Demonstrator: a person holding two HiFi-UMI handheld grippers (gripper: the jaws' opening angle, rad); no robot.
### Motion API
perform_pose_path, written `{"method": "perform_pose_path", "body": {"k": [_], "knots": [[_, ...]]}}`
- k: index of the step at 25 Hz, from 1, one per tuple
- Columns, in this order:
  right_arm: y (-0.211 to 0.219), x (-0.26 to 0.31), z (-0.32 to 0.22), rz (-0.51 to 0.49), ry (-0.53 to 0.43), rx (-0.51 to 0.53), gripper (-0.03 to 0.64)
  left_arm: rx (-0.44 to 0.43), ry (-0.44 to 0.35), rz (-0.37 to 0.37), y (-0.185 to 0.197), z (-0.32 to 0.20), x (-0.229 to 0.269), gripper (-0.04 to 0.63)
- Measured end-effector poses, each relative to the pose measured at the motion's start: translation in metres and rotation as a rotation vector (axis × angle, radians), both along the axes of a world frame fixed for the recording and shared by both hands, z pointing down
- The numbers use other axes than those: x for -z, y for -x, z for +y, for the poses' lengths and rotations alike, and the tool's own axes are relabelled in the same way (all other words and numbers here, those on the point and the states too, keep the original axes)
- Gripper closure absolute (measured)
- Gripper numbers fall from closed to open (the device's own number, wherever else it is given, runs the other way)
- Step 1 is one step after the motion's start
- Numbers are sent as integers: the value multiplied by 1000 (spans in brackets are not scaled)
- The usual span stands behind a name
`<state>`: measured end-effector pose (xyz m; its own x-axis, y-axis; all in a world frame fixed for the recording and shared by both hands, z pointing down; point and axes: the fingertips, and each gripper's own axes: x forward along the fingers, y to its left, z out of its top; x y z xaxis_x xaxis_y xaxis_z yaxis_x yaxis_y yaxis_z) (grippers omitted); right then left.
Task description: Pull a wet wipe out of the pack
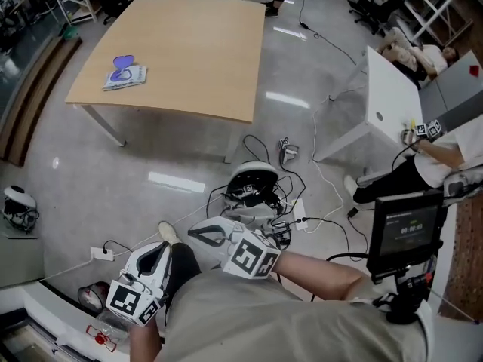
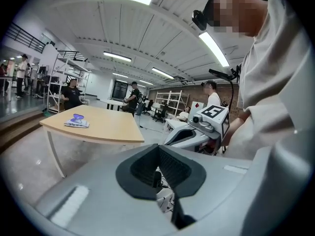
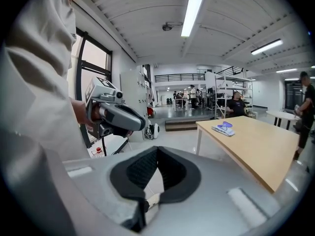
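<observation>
The wet wipe pack (image 1: 125, 75), white with a purple lid, lies on the wooden table (image 1: 204, 59) near its left end, well ahead of me. The same pack (image 2: 76, 121) shows far off in the left gripper view, and the pack (image 3: 223, 128) also appears in the right gripper view. Both grippers are held close to my body above the floor, away from the table. My left gripper (image 1: 161, 249) (image 2: 157, 149) is shut with nothing in it. Just right of it, my right gripper (image 1: 202, 236) (image 3: 156, 150) is also shut and empty.
Between me and the table, cables and a white helmet-like device (image 1: 253, 179) lie on the floor. A power strip (image 1: 102, 253) is at lower left. To the right stand a white desk (image 1: 377, 111), a seated person (image 1: 423, 164) and a monitor on a stand (image 1: 404, 228).
</observation>
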<state>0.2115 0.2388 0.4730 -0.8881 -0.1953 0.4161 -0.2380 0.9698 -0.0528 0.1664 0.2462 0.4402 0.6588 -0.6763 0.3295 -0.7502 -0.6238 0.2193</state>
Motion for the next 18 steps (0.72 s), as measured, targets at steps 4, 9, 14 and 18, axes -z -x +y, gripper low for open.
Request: {"method": "perform_pose_path", "body": {"k": [4,9,14,18], "knots": [[20,-1,-29,-3,-7,-3,615,-1,-23,17,22,-33,-3,591],[57,12,-74,8,-13,-29,615,-22,-35,40,65,-78,5,591],[130,21,-112,18,-26,-48,615,-57,-52,40,136,-120,13,591],[208,8,-146,26,-25,-79,615,-89,-69,40,216,-154,-1,591]]}}
